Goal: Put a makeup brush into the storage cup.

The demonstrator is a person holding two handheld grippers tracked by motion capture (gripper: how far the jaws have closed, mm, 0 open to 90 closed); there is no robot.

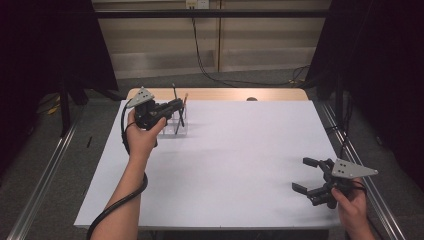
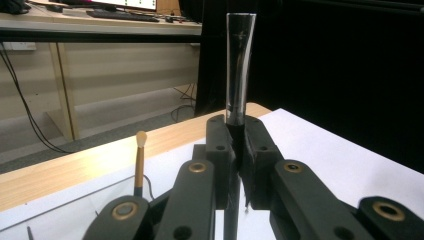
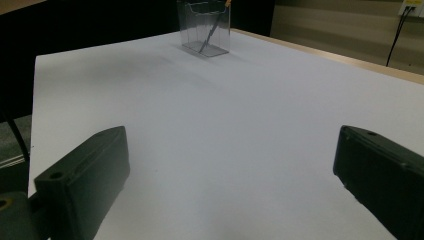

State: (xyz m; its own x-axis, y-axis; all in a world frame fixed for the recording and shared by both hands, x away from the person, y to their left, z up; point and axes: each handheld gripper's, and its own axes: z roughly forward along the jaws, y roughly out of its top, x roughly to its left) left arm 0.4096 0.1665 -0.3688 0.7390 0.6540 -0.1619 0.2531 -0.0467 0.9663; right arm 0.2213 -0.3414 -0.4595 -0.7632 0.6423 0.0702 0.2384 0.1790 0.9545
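Up close, tongs [image 2: 239, 145] round black handle [image 2: 239, 70]

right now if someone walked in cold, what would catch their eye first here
Likely the left gripper at the far left of the white table, its jaws shut on a dark, glossy stick that stands upright over a clear plastic holder. A brown-handled brush stands in that holder. Next, the right gripper near the table's front right corner, jaws spread wide with nothing between them.
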